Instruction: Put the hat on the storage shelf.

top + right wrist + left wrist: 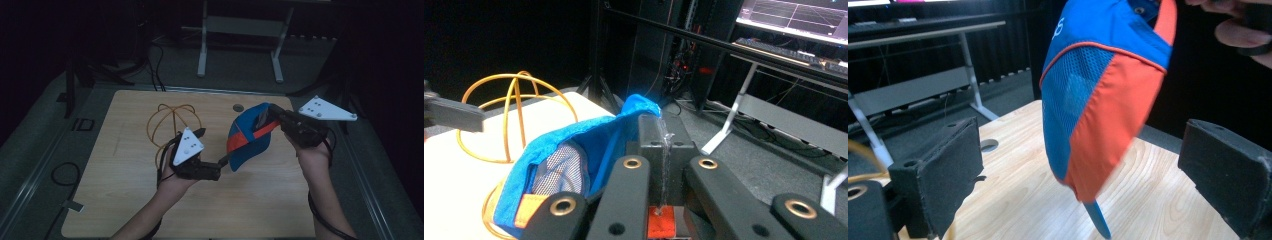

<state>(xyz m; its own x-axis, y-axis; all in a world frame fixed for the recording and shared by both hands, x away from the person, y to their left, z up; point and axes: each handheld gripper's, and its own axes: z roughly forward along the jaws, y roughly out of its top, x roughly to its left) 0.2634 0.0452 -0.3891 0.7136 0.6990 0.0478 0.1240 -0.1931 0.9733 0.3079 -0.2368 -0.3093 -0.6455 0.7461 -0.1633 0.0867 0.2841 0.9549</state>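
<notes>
A blue and orange cap [248, 136] hangs above the wooden table [125, 200], right of centre. My right gripper [263, 121] is shut on its upper rim; in the right gripper view the two jaws [663, 142] meet on the blue fabric [589, 135]. My left gripper [211, 147] points at the cap from the left and stands open. In the left gripper view the cap [1098, 100] hangs in line with the wide gap between the black pads [943, 175], which do not touch it. An orange wire dome [172, 122] stands on the table behind the left hand.
A round cable hole [238, 107] sits near the table's far edge. Beyond the table stands a white desk frame [240, 50]. Cables [62, 175] lie on the floor at the left. A lit monitor [794, 15] is behind the desk frame.
</notes>
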